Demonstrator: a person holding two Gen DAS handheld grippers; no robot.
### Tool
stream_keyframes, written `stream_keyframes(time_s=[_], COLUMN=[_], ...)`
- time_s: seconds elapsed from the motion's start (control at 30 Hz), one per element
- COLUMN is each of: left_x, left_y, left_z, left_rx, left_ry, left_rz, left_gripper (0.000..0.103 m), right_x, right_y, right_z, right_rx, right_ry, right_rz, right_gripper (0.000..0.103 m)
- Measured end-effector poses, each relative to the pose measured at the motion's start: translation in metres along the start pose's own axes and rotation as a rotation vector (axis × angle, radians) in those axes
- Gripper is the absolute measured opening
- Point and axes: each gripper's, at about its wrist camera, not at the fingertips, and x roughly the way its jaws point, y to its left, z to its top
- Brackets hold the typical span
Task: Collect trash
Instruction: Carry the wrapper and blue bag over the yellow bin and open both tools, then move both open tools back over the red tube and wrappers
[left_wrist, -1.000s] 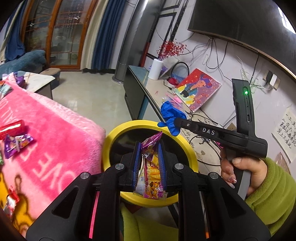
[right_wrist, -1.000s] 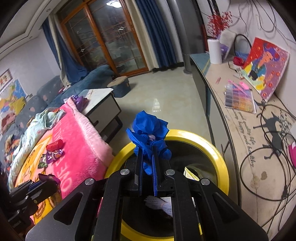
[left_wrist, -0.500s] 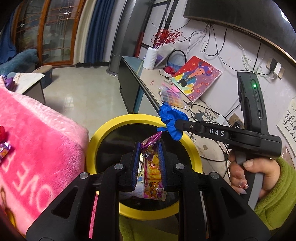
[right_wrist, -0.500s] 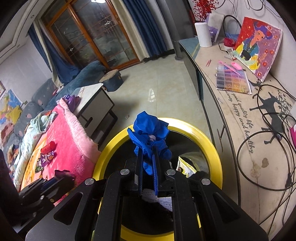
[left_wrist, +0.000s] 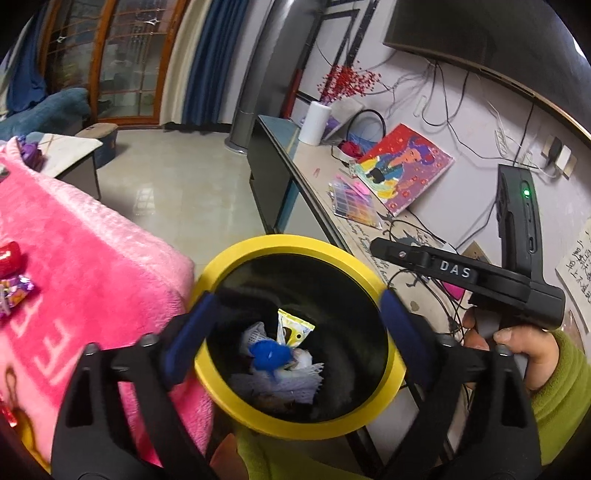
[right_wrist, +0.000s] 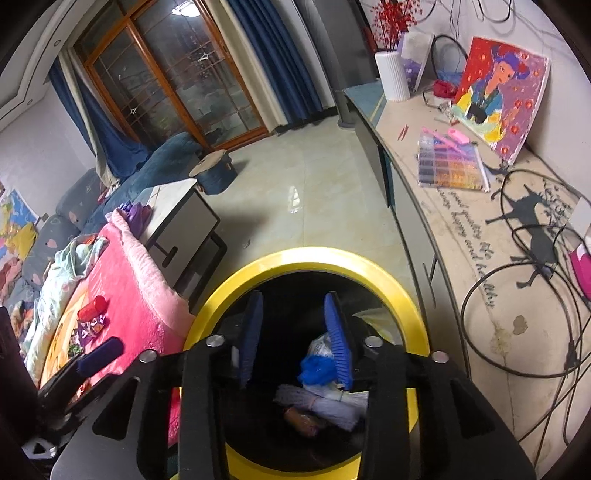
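A yellow-rimmed black trash bin (left_wrist: 236, 398) (right_wrist: 380, 269) stands between the pink blanket and the side table. Inside lie a crumpled blue glove (left_wrist: 267, 354) (right_wrist: 317, 367), a yellow snack wrapper (left_wrist: 293, 328) and white netting (left_wrist: 291, 382). My left gripper (left_wrist: 295, 328) is open and empty, its fingers spread wide over the bin's rim. My right gripper (right_wrist: 293, 332) is open and empty above the bin's mouth; it also shows in the left wrist view (left_wrist: 461, 273). More wrappers lie on the blanket: a red one (left_wrist: 7, 256) (right_wrist: 92, 307) and a purple one (left_wrist: 13, 295) (right_wrist: 90, 328).
The pink blanket (left_wrist: 92, 266) lies left of the bin. A long side table (right_wrist: 498, 258) on the right carries cables, a painting (right_wrist: 498, 99), a bead tray (right_wrist: 448, 166) and a white vase (right_wrist: 393, 75). Tiled floor and a low table (right_wrist: 181, 218) lie beyond.
Both grippers opened over the bin. The snack wrapper left my left gripper and the blue glove left my right gripper; the glove now lies in the bin.
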Motion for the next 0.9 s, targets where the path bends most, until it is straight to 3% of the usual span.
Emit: stream_keyframes(time_s=[0.03, 0.1, 0.3, 0.9], left_x=[-0.004, -0.01, -0.031, -0.109], left_y=[0.002, 0.004, 0.011, 0.05], left_z=[0.0, 0.001, 0.002, -0.006], left_rx=[-0.006, -0.017, -0.039, -0.099], left_ry=[-0.008, -0.021, -0.067, -0.239], left_rz=[0.009, 0.028, 0.063, 0.231], left_gripper=[0.092, 0.092, 0.092, 0.092], right_x=[-0.003, -0.009, -0.024, -0.049], right_y=[0.003, 0.008, 0.026, 0.096], right_z=[0.001, 0.001, 0.002, -0.013], right_rx=[-0.006, -0.02, -0.067, -0.219], right_ry=[-0.011, -0.038, -0.095, -0.157], right_rz=[-0.002, -0.008, -0.012, 0.073], right_gripper=[0.04, 0.053, 0.062, 0.071])
